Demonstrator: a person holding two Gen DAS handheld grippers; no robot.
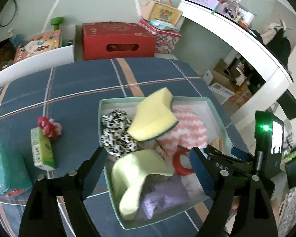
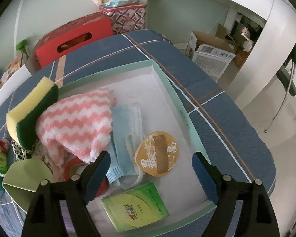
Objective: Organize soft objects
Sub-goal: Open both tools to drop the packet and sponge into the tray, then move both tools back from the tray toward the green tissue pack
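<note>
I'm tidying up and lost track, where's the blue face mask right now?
The blue face mask lies inside the pale green box in the right wrist view, between the pink zigzag cloth and the round gold pad.

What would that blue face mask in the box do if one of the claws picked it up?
The blue face mask would probably hang limp: it already lies crumpled, its ear loops sprawled loose. It looks thin, so likely very light. Its edge tucks under the pink zigzag cloth, so lifting it might drag that cloth along.
</note>
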